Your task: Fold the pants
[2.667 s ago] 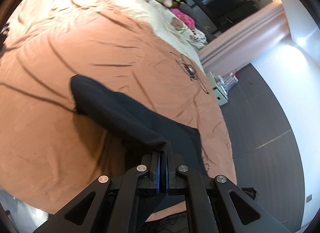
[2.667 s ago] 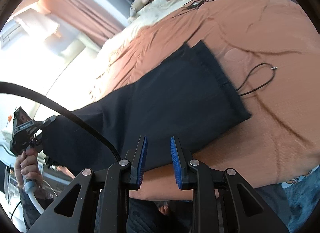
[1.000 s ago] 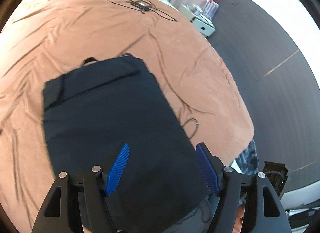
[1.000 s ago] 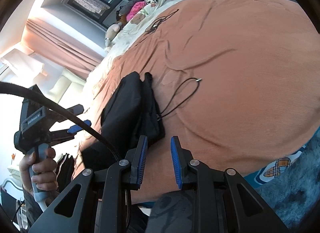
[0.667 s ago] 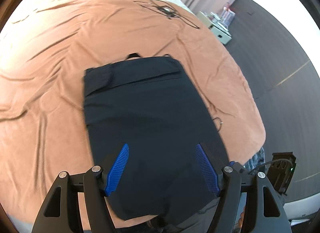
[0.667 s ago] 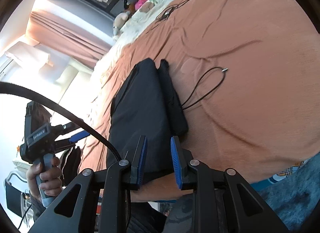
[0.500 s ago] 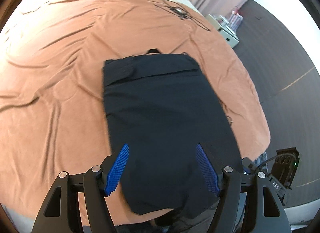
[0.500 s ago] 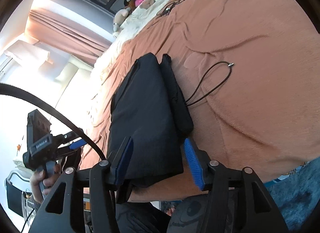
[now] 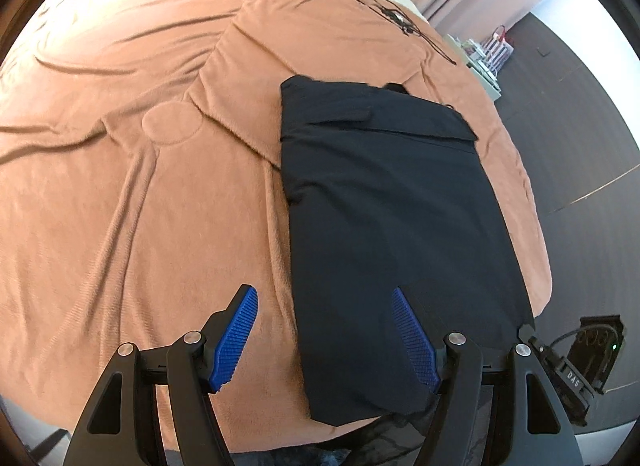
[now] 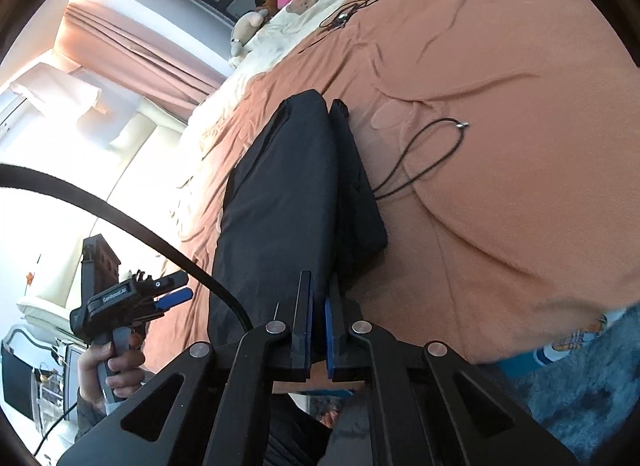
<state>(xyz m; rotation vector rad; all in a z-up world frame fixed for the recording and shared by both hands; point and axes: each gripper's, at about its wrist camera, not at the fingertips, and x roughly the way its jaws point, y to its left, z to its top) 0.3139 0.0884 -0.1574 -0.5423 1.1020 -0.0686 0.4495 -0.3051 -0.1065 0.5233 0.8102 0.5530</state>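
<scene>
Black, soft cloth: the pants lie folded in a flat stack on the bed, near its edge by me. They look light and limp, so I judge they will sag and slide apart unless taken through all layers at the near corners. My right hand-held gripper is clamped on the near edge of the stack; my left hand-held gripper hangs spread wide over the other near corner, holding nothing.

Pants near hem hidden behind grippers.
</scene>
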